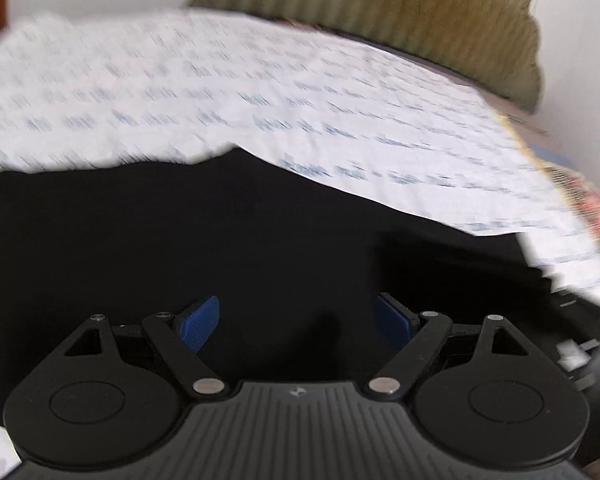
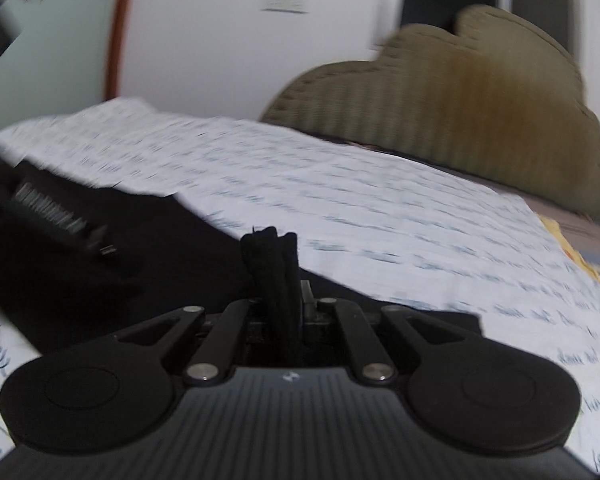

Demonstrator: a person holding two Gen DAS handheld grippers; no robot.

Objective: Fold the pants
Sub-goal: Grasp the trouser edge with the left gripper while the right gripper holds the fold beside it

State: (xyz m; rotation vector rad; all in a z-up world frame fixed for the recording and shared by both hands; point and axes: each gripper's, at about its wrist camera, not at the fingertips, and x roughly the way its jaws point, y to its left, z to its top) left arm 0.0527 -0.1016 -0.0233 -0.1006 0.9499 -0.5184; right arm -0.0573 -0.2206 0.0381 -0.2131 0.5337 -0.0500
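Observation:
Black pants (image 1: 228,232) lie spread on a white bed sheet printed with blue writing (image 1: 220,88). My left gripper (image 1: 296,324) is open just above the black cloth, its blue pads (image 1: 200,322) wide apart and empty. My right gripper (image 2: 278,280) is shut on a bunched fold of the black pants (image 2: 274,256), which sticks up between its fingers. The rest of the pants (image 2: 112,248) stretch to the left in the right wrist view. The left gripper's body (image 2: 40,208) shows blurred at the left edge there.
An olive ribbed headboard cushion (image 2: 460,120) stands at the far end of the bed against a white wall (image 2: 220,40). A patterned yellow-red cover (image 1: 580,192) edges the sheet on the right. A brown door frame (image 2: 118,28) is at the far left.

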